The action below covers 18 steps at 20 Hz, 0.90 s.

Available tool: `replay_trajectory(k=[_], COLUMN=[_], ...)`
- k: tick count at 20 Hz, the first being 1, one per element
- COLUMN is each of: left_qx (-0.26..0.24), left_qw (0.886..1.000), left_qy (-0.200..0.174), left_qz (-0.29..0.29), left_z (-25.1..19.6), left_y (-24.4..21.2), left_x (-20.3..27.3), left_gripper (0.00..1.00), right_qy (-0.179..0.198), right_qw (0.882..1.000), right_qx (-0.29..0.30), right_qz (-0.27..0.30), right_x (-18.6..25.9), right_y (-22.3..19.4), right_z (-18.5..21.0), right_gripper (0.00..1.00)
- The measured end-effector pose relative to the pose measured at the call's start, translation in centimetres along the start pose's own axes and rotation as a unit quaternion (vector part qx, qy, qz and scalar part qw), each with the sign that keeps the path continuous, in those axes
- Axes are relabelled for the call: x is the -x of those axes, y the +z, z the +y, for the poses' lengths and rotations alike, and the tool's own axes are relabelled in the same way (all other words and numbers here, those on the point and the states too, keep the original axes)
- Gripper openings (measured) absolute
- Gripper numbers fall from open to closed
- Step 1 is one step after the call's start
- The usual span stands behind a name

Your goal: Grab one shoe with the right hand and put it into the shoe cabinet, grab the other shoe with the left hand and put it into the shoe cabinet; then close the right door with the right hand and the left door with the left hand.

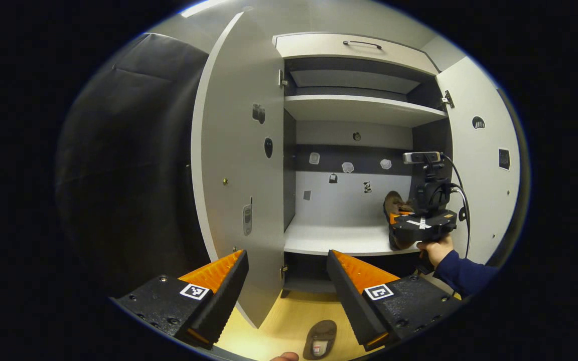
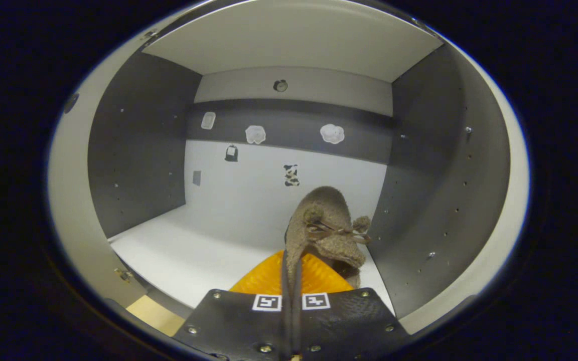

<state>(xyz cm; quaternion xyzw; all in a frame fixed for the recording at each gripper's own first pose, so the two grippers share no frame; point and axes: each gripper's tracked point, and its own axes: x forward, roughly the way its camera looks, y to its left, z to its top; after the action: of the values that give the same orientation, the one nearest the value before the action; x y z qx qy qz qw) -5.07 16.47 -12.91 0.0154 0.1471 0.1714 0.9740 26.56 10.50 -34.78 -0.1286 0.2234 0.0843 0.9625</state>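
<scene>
Reaching into the cabinet (image 2: 133, 190), I kept every place reckoned from its lower shelf (image 2: 183, 260), the white board I meant to load. Both doors stood swung wide: the left door (image 1: 236, 165) beside the shelf's left end, the right door (image 1: 474, 165) beside its right end. My right gripper (image 2: 294, 273) was clenched on the brown shoe (image 2: 319, 225), both fingers pressed together on its heel edge, toe pointing at the back wall. That shoe hung at the shelf's right end, close to the side panel; whether its sole touched the board I could not tell. I judged the good move was to lower until the sole sat flat, stay off the panel, then release and draw straight back. My left gripper (image 1: 286, 281) hung released in front of the shelf, nothing between its fingers. The second shoe (image 1: 320, 340) lay on the wooden floor below the shelf, just ahead of those fingers, awaiting its turn.
</scene>
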Motion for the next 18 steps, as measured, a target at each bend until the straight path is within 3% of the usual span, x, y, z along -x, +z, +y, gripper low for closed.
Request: replay_trajectory(k=[4, 5, 7, 9, 18], left_qx=[0.003, 0.002, -0.005, -0.011, -0.025], left_qw=[1.000, 1.000, 1.000, 0.999, 0.988], left_qy=[-0.005, -0.007, -0.012, -0.021, -0.061], left_qz=[0.006, 0.009, 0.018, 0.026, 0.142], left_z=[-0.2, -0.3, -0.7, -1.4, -3.6], left_y=[-0.4, -0.6, -1.2, -2.1, -12.2], left_x=[-0.1, 0.0, 0.1, 0.3, -0.5], left_gripper=[0.96, 0.96, 0.96, 0.97, 0.97], right_qy=[-0.012, -0.013, -0.013, -0.012, 0.007], right_qw=[1.000, 1.000, 1.000, 1.000, 0.992], right_qx=[0.000, -0.003, -0.012, -0.018, -0.058], right_qz=[0.008, 0.007, 0.001, -0.007, -0.112], right_x=[-0.7, -0.5, 0.1, 1.5, 12.8], right_y=[-0.2, 0.1, 0.7, 1.7, 10.9], right_z=[-0.5, -0.6, -0.8, -1.1, -2.5], right_gripper=[0.04, 0.17, 0.19, 0.36, 0.36])
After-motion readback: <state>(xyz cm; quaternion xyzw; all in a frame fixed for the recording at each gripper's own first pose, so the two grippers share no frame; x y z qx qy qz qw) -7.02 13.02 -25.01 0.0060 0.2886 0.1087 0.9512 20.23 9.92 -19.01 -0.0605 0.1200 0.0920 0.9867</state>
